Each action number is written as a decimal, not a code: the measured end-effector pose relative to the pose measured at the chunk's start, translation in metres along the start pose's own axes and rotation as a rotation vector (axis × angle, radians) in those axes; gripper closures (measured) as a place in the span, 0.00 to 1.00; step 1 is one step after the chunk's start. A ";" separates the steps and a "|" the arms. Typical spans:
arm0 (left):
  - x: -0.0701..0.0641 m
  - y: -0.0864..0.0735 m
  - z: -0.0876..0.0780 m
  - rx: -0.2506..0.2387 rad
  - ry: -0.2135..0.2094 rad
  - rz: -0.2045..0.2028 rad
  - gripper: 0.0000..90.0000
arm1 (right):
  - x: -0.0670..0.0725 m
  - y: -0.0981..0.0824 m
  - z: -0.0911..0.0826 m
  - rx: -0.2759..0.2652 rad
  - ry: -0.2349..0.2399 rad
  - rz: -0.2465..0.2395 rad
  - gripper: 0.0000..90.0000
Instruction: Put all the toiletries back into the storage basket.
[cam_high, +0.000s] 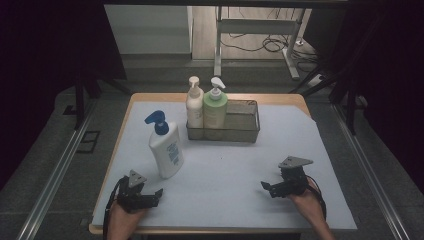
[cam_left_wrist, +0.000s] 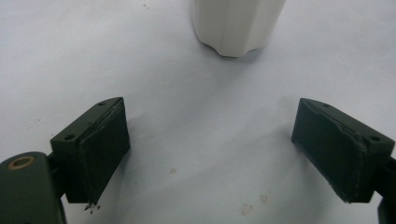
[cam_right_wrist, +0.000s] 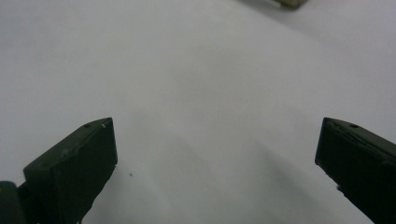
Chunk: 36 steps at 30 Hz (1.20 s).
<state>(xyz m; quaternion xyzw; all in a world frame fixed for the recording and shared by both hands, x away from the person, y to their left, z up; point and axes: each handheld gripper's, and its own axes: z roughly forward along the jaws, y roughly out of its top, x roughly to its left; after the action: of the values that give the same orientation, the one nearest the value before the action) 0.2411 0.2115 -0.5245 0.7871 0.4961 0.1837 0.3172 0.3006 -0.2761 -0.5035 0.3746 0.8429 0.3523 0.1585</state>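
Left gripper (cam_high: 159, 191): jaws spread wide, holding nothing, resting low at the near left corner of the pale blue-grey papered surface (cam_high: 240, 165). Spread that far probably to take a broad body between the pads. Directly ahead in the left gripper view, the rounded white plastic base of the tall white pump bottle with the blue pump head (cam_left_wrist: 236, 25), near but apart from the jaws. Standing upright in the high view (cam_high: 166, 147), just beyond the left gripper, alone on the paper, likely set out within easy reach as the next thing to pick up.

Right gripper (cam_high: 263, 185): jaws likewise wide apart and empty, parked near the front right edge, well apart from the bottle, seemingly waiting its turn or ready to steady something.

Farther back, a rectangular grey wire-mesh basket (cam_high: 245, 131) at the middle rear of the surface. Inside its left end, a cream pump bottle (cam_high: 194, 107) and a light green pump bottle (cam_high: 215, 110), upright and side by side, touching or nearly so. Right part of the basket free, seemingly room left for the white bottle.
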 end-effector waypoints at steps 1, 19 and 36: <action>0.000 0.000 0.000 0.000 0.000 0.000 0.12 | 0.000 -0.002 0.002 0.007 -0.001 0.001 0.00; 0.007 0.006 -0.012 -0.038 0.005 -0.025 0.32 | -0.003 -0.015 0.012 0.036 -0.006 0.014 0.00; 0.029 0.031 -0.001 0.004 0.002 -0.035 0.74 | -0.003 -0.015 0.012 0.035 -0.006 0.014 0.00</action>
<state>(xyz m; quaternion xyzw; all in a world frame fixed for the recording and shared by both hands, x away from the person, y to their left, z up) 0.2735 0.2285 -0.5035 0.7788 0.5105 0.1780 0.3182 0.3011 -0.2793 -0.5224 0.3843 0.8459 0.3372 0.1519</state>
